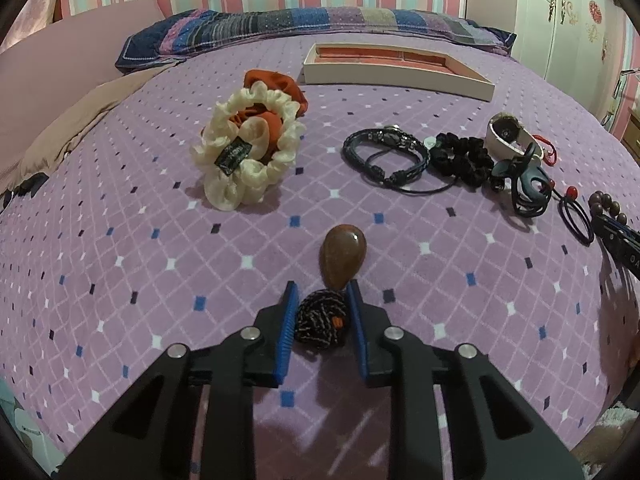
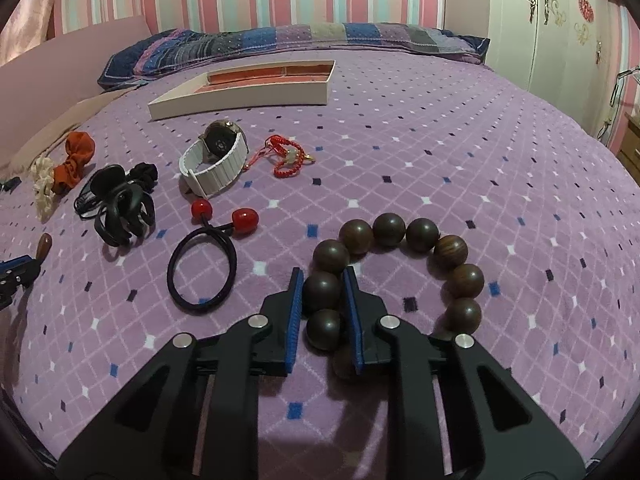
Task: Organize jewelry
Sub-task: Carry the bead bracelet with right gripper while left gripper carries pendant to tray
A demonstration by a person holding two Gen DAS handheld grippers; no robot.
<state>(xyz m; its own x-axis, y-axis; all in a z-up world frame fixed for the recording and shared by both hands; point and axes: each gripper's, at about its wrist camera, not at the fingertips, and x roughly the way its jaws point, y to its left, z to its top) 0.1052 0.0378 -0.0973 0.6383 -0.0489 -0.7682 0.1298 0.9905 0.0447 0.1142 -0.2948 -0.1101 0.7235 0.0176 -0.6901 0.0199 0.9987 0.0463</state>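
My left gripper point(image 1: 322, 294) is shut on the coiled black cord point(image 1: 322, 320) of a brown teardrop pendant point(image 1: 342, 258) lying on the purple bedspread. My right gripper point(image 2: 322, 280) is shut on a dark wooden bead bracelet point(image 2: 400, 232), its pads against one bead point(image 2: 322, 290); the loop lies on the bed to the right. The open white tray with orange lining point(image 1: 396, 68) sits far back; it also shows in the right wrist view point(image 2: 248, 88). The right gripper tip shows at the left view's right edge point(image 1: 618, 240).
Cream and orange scrunchies point(image 1: 250, 140), black cord bracelets point(image 1: 386, 152), a black scrunchie point(image 1: 466, 158), a white-strap watch point(image 2: 216, 160), a black claw clip point(image 2: 122, 206), a red-bead hair tie point(image 2: 208, 264) and a red cord charm point(image 2: 286, 160) lie on the bed. Pillows line the headboard.
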